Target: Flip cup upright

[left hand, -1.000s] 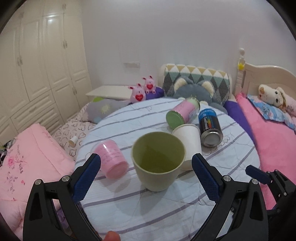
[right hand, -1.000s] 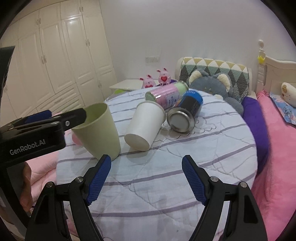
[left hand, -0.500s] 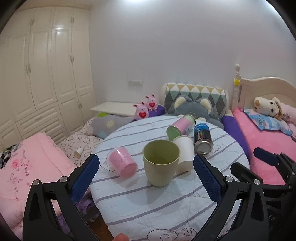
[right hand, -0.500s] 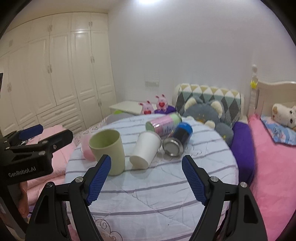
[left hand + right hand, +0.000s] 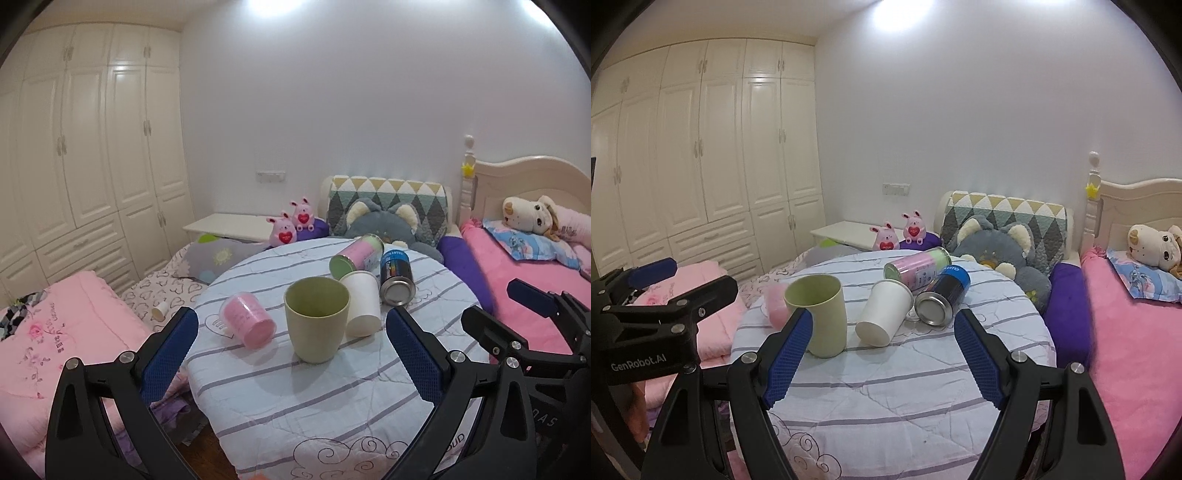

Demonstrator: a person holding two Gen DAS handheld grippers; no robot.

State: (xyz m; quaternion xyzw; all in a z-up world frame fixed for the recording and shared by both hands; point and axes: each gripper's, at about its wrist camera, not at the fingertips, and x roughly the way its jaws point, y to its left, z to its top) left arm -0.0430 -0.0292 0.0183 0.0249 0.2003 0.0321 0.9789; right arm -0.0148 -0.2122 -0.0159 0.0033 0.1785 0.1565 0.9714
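A pale green cup (image 5: 317,319) stands upright on the round striped table (image 5: 314,398); it also shows in the right wrist view (image 5: 820,315). A white paper cup (image 5: 362,306) lies on its side right of it, seen again in the right wrist view (image 5: 883,312). A pink cup (image 5: 248,319) lies on its side to the left. My left gripper (image 5: 291,354) is open and empty, held back from the green cup. My right gripper (image 5: 882,358) is open and empty, back from the cups.
A pink-and-green can (image 5: 357,252) and a dark blue can (image 5: 396,276) lie on their sides behind the cups. A pink bed (image 5: 532,280) is on the right, pink bedding (image 5: 55,332) on the left, plush toys and a wardrobe behind.
Both grippers have pulled back and up from the table, so the cups look smaller and farther. The green cup stands untouched; both grippers stay open.
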